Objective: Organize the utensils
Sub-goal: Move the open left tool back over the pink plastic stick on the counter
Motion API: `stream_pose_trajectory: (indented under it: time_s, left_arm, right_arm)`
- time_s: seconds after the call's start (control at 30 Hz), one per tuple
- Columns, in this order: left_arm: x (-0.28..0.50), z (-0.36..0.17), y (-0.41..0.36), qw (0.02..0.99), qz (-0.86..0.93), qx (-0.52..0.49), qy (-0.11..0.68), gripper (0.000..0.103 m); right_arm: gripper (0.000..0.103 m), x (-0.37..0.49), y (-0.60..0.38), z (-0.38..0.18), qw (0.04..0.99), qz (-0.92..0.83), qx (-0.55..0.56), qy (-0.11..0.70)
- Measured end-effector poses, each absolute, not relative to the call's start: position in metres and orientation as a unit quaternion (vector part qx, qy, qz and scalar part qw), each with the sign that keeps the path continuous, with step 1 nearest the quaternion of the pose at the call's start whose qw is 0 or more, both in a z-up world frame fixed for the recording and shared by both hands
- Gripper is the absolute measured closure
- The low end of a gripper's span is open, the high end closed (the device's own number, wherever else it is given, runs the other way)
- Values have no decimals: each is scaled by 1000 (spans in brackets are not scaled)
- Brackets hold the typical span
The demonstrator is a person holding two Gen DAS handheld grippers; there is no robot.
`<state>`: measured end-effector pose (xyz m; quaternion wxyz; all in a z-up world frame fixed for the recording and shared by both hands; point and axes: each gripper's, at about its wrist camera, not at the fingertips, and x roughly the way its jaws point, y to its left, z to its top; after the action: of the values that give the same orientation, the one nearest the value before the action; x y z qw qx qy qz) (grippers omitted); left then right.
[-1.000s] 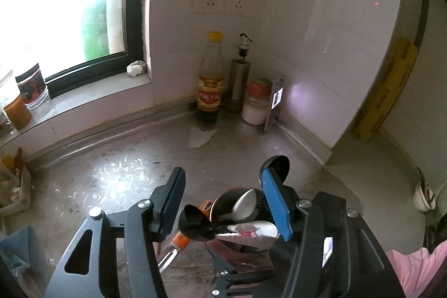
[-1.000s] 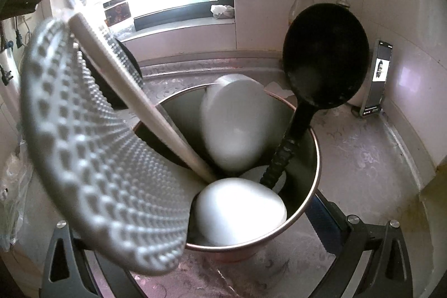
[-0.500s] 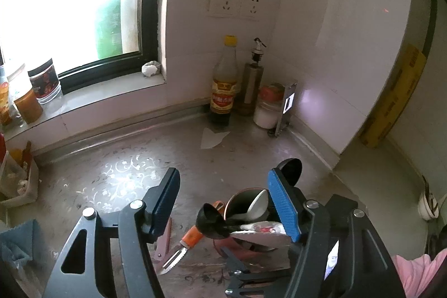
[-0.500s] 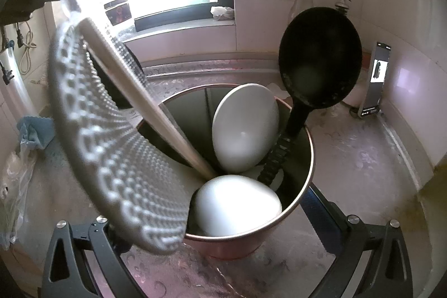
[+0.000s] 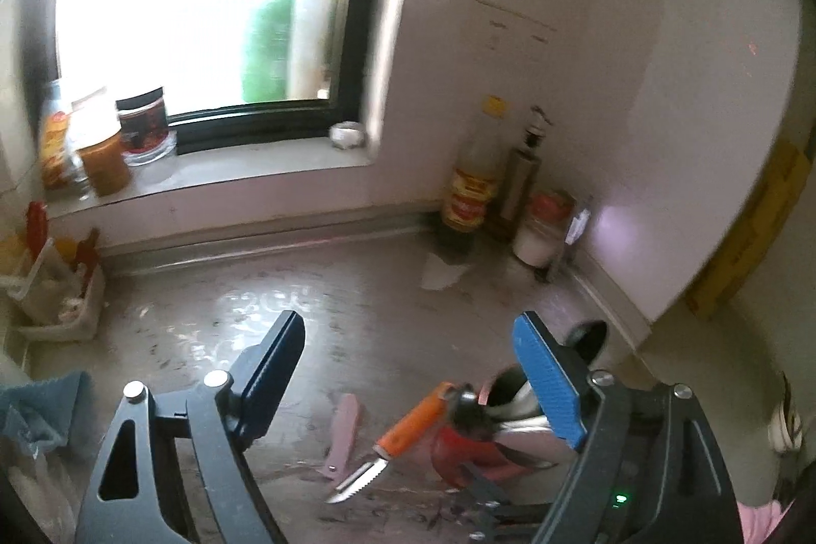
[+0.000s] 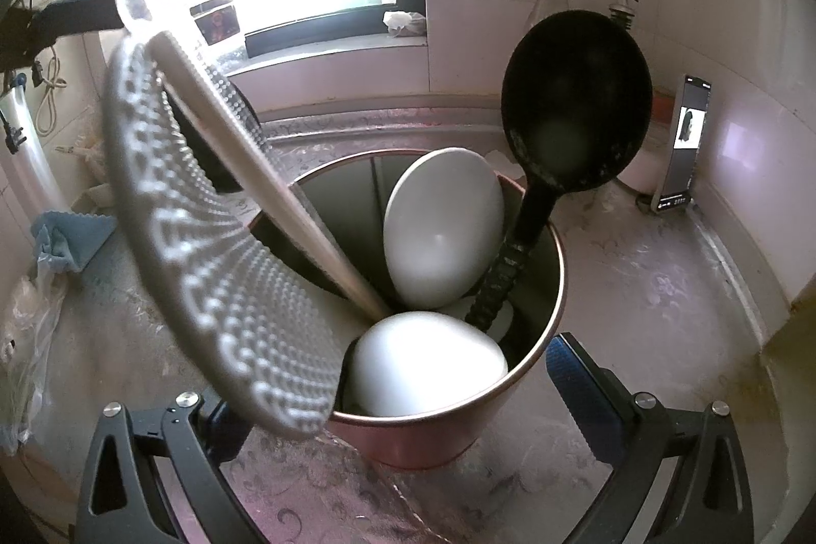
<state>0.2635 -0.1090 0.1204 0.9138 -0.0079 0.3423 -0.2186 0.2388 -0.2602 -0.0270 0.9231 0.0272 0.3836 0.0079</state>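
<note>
A: Nearest the lens on the left side, the left gripper (image 5: 408,370) has its jaws well apart. They have just been widening, and nothing sits between the pads.

B: Just past them on the counter (image 5: 357,314), an orange-handled peeler (image 5: 403,434) lies flat with its blade toward the camera. A pink utensil (image 5: 342,434) rests just beside it.

A: Both loose, both apart from the holder. Over on the right, the right gripper (image 6: 403,406) brackets the utensil holder (image 6: 433,437). Are those jaws pressing?

B: I cannot tell; the cup's wall and the skimmer hide the contact. The fingers stand either side of the cup's base, that much reads.

A: Inside the cup: a perforated skimmer (image 6: 204,263) leaning out left, two white spoons (image 6: 443,233) and a black ladle (image 6: 576,100) standing up.

B: Farther back in the corner, a yellow-capped bottle (image 5: 477,177) and an upright phone (image 6: 688,141) against the tiles.

A: So the step, as I judge it, is collecting the strays. Next the left hand needs to drop onto the peeler's orange handle, jaws across it, clear of the blade.

B: Then lift and stand it in the cup, which is already crowded.
</note>
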Motion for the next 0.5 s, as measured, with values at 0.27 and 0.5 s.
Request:
stream_pose_trajectory:
  time_s: [0.27, 0.5]
  left_arm:
    - [282, 111, -52, 931, -115, -69, 339, 9]
    - [289, 96, -12, 934, -51, -96, 341, 9]
  right_arm:
    - [0, 238, -263, -28, 922, 7, 30, 386]
    - [0, 241, -263, -30, 921, 9, 28, 388]
